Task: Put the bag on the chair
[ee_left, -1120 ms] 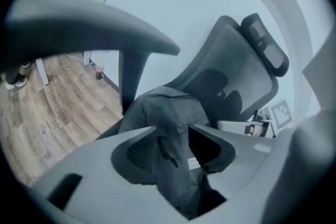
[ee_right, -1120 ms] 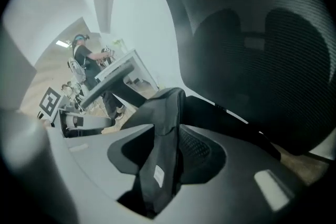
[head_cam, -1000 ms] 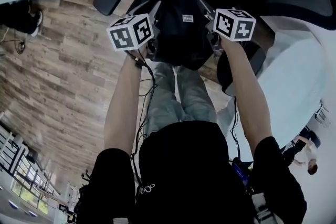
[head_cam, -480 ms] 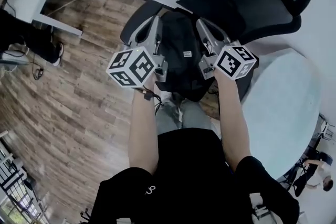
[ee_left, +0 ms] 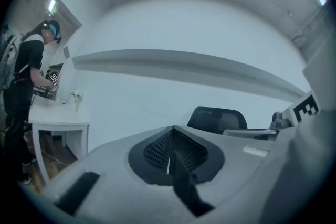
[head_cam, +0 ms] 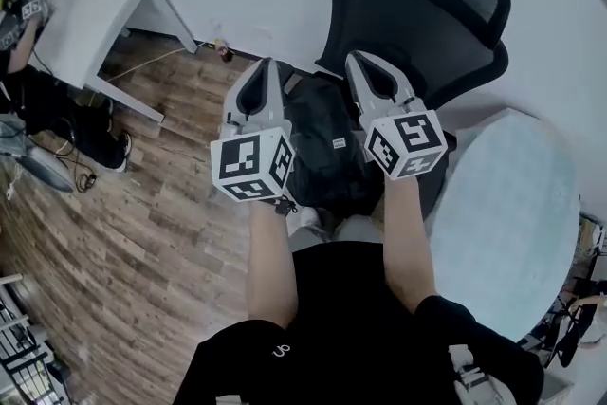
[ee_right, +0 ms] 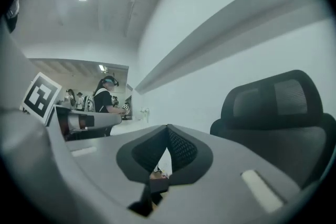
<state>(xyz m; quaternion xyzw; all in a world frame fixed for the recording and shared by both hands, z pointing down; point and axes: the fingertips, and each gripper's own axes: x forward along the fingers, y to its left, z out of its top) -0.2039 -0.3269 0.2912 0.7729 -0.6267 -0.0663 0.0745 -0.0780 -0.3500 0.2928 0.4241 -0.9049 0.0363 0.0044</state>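
Bag raised, left gripper and right gripper clenched on it, straps barely visible

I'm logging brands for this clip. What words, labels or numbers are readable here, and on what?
Bag: small white label, too small to read.
Left cube and right cube: black-and-white square patterns, no words.
No other text is readable.

Wooden floor (bearing chair, white desk)
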